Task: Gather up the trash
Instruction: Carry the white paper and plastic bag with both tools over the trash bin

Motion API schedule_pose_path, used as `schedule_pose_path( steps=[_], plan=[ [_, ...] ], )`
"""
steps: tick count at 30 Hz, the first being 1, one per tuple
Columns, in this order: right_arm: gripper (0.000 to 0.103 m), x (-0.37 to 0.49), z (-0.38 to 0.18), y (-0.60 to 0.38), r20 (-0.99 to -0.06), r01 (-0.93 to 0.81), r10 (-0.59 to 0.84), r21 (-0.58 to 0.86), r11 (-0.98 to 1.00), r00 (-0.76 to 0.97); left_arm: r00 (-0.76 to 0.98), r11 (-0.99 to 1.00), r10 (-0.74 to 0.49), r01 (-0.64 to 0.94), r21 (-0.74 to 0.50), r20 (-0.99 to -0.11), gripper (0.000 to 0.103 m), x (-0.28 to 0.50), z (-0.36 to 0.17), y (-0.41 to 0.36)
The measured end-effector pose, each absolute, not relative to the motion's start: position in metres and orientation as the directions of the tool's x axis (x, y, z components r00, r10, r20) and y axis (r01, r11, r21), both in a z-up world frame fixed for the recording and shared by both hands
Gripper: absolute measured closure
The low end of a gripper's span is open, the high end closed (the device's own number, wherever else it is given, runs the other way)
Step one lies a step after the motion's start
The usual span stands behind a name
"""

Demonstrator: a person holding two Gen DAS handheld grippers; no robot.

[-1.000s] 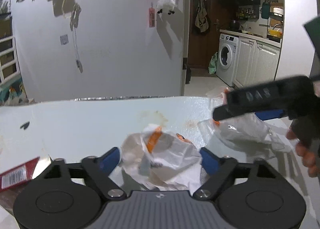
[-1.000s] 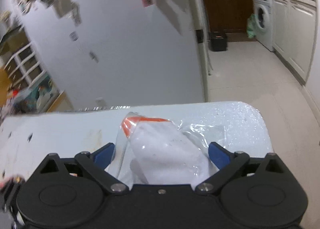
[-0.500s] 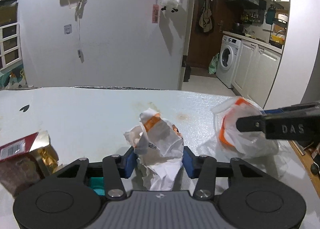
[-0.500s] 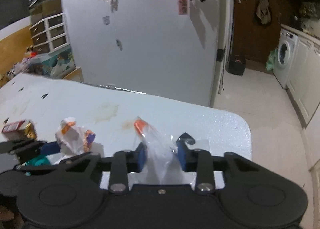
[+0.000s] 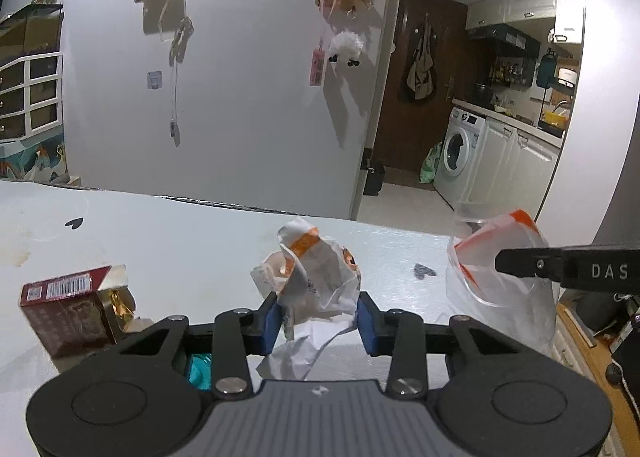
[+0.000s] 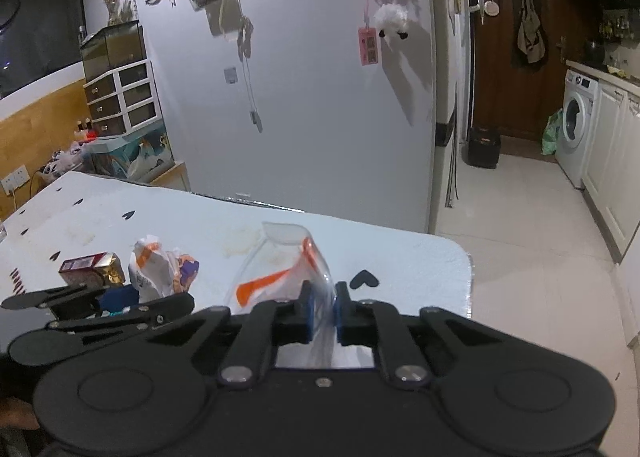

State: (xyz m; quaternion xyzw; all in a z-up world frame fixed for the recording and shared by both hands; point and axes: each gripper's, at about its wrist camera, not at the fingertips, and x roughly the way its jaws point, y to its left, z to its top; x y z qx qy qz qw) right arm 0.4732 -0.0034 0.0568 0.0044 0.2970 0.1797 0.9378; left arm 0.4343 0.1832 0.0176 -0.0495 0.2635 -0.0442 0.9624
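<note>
A crumpled white paper wrapper (image 5: 316, 277) with orange print sticks up between the blue pads of my left gripper (image 5: 318, 319); the jaws are closing and the pads press on it. It is raised off the white table (image 5: 160, 241). My right gripper (image 6: 322, 311) is shut on a clear plastic bag (image 6: 280, 269) with an orange strip, which hangs lifted above the table. In the left wrist view that bag (image 5: 492, 289) sits at the right, under a black finger (image 5: 520, 262) of the right gripper. From the right wrist, the wrapper (image 6: 156, 269) shows at the left.
A dark red box (image 5: 64, 305) with gold foil lies on the table at the left. Something teal (image 5: 198, 369) is half hidden under the left gripper. The table's rounded right edge (image 6: 466, 261) drops to a tiled floor. A white wall stands behind the table.
Both grippers went from wide open to closed, the left on the paper wrapper and the right on the plastic bag. Both have risen, lifting their items off the table.
</note>
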Motion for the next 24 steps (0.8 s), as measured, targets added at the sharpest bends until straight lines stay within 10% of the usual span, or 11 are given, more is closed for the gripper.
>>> schedule_pose_path(
  steps=[24],
  plan=[
    [0.093,0.384,0.073,-0.107,-0.469,-0.286,0.291,0.083,0.954,0.834,0.868,0.991,-0.116,0.069,-0.115,-0.482,0.064,0.364,0.035,0.11]
  ],
)
